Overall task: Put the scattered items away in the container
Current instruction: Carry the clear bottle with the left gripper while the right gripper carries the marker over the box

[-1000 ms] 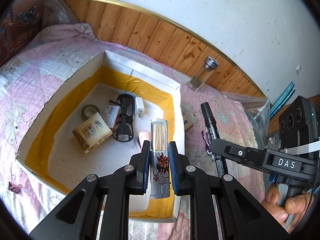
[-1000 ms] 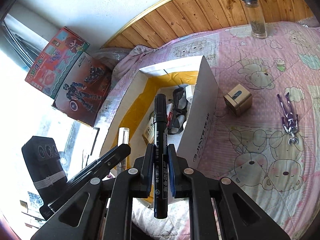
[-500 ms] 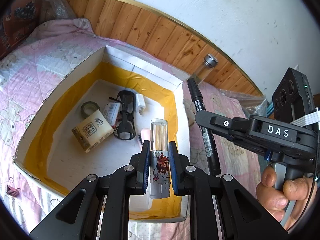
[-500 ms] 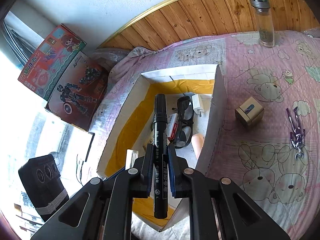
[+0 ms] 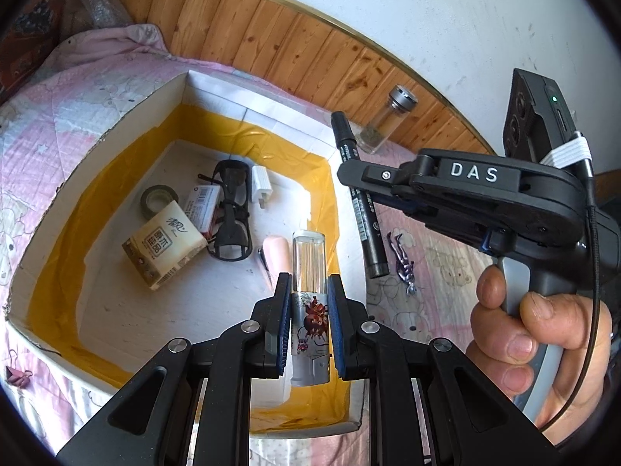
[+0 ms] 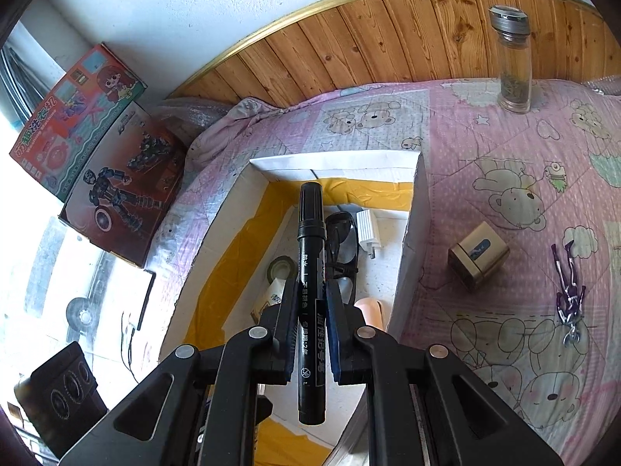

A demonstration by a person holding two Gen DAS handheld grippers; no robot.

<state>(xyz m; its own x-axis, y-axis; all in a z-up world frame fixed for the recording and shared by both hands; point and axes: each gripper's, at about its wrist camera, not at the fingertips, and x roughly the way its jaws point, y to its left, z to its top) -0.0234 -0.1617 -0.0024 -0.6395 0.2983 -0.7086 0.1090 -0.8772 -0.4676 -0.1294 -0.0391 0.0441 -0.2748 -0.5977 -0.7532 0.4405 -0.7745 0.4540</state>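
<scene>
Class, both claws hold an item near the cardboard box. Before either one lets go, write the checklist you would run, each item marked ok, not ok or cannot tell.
1. Left claw grips the toothpick tube: ok.
2. Right claw grips the black marker: ok.
3. Tube is above the cardboard box opening: ok.
4. Marker is above the opening: ok.
5. Bare box floor lies under both items: cannot tell.
6. Nothing left on the quilt: not ok, the small brown box and purple figure remain.
</scene>
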